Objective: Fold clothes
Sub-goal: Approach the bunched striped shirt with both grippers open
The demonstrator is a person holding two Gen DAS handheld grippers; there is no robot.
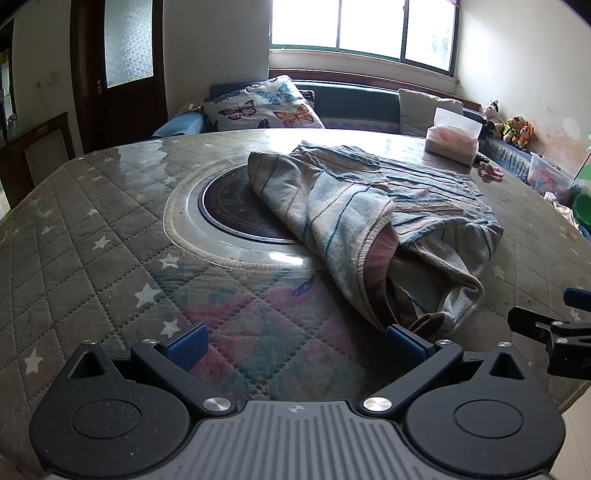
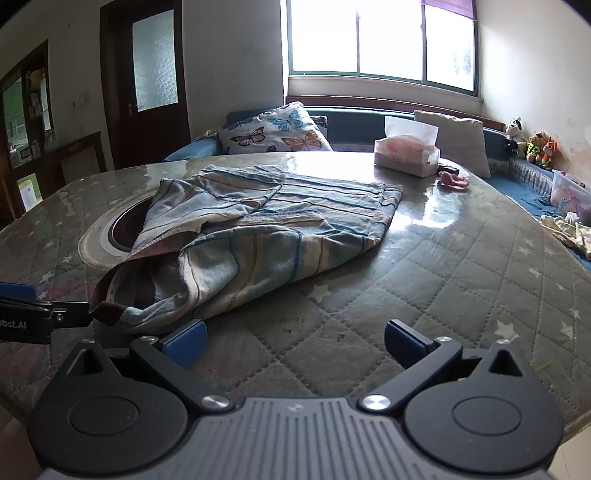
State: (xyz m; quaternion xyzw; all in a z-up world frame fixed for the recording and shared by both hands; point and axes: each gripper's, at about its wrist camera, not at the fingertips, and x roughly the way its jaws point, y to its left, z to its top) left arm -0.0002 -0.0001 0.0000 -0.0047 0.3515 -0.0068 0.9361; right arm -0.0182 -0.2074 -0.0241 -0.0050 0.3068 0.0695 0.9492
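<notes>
1. Quilted star-print table cover (image 1: 110, 229) under a glossy clear sheet fills both wrist views, with a round inset (image 1: 225, 218) at its middle, a sofa with a butterfly cushion (image 1: 262, 103) behind, and a bright window (image 1: 362, 29) beyond.
2. My task item, the striped shirt (image 1: 354, 206), lies in a loose, partly doubled heap on the table, one side draped over the inset's edge. Whether those layers are a deliberate fold or just a rumple, I can't settle from here.
3. Its long axis runs from the near edge diagonally away toward the tissue box (image 2: 406, 155). The brown-trimmed opening (image 1: 424, 323) is the nearest part to me.
4. My left gripper (image 1: 295, 343) has its jaws spread wide and grips nothing. The shirt sits ahead and to its right, with the brown trim just beside its right finger.
5. My right gripper (image 2: 293, 343) is likewise spread wide and holds nothing. The shirt lies ahead and to its left, the near hem (image 2: 173, 314) just beyond its left finger.
6. So the near end sits between the two tools, and the left one looks closer to the trim, the right closer to the striped hem.
7. My judgement: any grasp has to come in low toward that near edge, and the layers there could bunch or get pinched together.
</notes>
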